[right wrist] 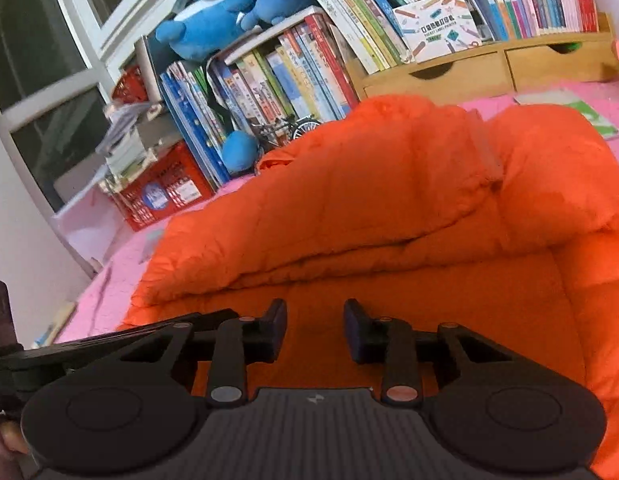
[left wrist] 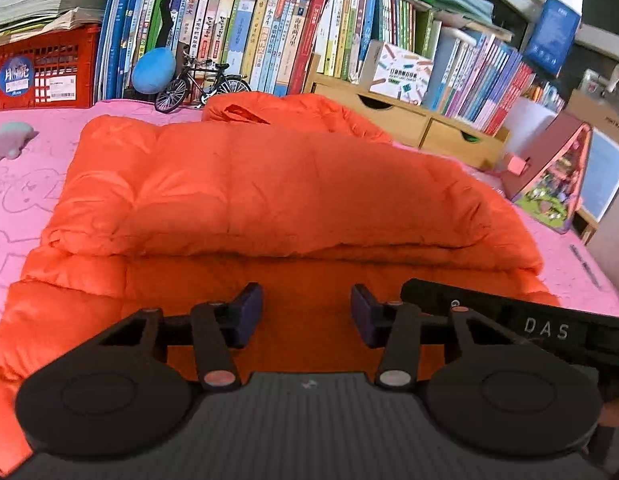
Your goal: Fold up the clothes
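An orange puffer jacket [left wrist: 269,184] lies on the pink cover [left wrist: 29,200], its upper layer folded over into a thick roll across the middle. My left gripper [left wrist: 306,316] hovers just over the flat near part of the jacket, jaws apart with only fabric behind the gap. In the right wrist view the same jacket [right wrist: 369,200] fills the frame. My right gripper [right wrist: 315,332] sits over its flat near part, jaws apart with nothing pinched. The black body of the right gripper [left wrist: 529,320] shows close beside the left one.
Rows of books [left wrist: 269,40] line the back. In front of them stand a red crate [left wrist: 41,72], a blue plush [left wrist: 153,70], a model bicycle [left wrist: 201,84] and a wooden drawer box [left wrist: 409,120]. A toy house [left wrist: 557,184] sits at the right, a small soft toy [left wrist: 9,140] at the left.
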The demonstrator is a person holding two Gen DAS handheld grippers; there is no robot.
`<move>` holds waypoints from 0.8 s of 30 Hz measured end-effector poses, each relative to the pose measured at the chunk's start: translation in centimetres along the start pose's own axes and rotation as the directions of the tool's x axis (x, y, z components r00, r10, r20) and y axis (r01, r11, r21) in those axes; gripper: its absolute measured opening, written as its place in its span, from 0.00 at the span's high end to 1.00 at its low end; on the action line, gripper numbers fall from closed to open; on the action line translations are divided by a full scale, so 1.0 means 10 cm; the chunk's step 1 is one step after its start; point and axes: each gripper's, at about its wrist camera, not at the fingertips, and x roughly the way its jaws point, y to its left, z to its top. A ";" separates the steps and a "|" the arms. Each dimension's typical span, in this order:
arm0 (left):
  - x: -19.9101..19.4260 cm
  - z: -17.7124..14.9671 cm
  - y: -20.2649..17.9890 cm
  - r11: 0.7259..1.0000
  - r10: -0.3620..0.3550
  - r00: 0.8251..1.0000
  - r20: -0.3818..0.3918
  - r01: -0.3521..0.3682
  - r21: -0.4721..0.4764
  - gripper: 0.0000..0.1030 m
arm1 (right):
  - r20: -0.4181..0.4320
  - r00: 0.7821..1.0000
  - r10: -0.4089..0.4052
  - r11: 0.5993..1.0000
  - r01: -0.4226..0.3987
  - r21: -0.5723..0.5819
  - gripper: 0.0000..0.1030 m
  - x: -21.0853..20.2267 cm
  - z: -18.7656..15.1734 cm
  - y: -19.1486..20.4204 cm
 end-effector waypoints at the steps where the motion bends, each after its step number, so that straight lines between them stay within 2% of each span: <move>1: 0.01 -0.01 -0.02 1.000 0.007 1.000 -0.003 -0.007 0.021 0.54 | -0.009 1.000 -0.015 1.000 0.015 -0.022 0.67 0.02 -0.01 0.03; 5: 0.05 -0.07 -0.10 0.991 0.056 0.998 -0.009 -0.055 0.123 0.56 | -0.027 0.997 -0.079 0.992 0.076 -0.103 0.71 0.09 -0.11 0.13; 10: 0.07 -0.10 -0.13 0.977 0.089 0.996 -0.003 -0.086 0.196 0.54 | -0.024 0.991 -0.132 0.974 0.125 -0.189 0.74 0.09 -0.17 0.22; 12: 0.05 -0.11 -0.10 0.973 0.095 0.995 0.000 -0.093 0.209 0.54 | -0.017 0.986 -0.169 0.961 0.161 -0.224 0.84 0.07 -0.18 0.23; 19: -0.05 -0.08 0.16 0.972 0.139 0.990 0.009 -0.138 0.188 0.53 | 0.002 0.970 -0.242 0.948 0.237 -0.213 0.93 -0.09 -0.14 -0.03; 22: -0.13 -0.06 0.35 0.967 0.193 0.981 0.022 -0.194 0.165 0.52 | 0.019 0.952 -0.306 0.932 0.304 -0.198 0.93 -0.19 -0.13 -0.18; 24: -0.20 -0.06 0.50 0.973 0.187 0.982 0.026 -0.188 0.136 0.52 | 0.036 0.932 -0.361 0.911 0.361 -0.197 0.93 -0.26 -0.13 -0.28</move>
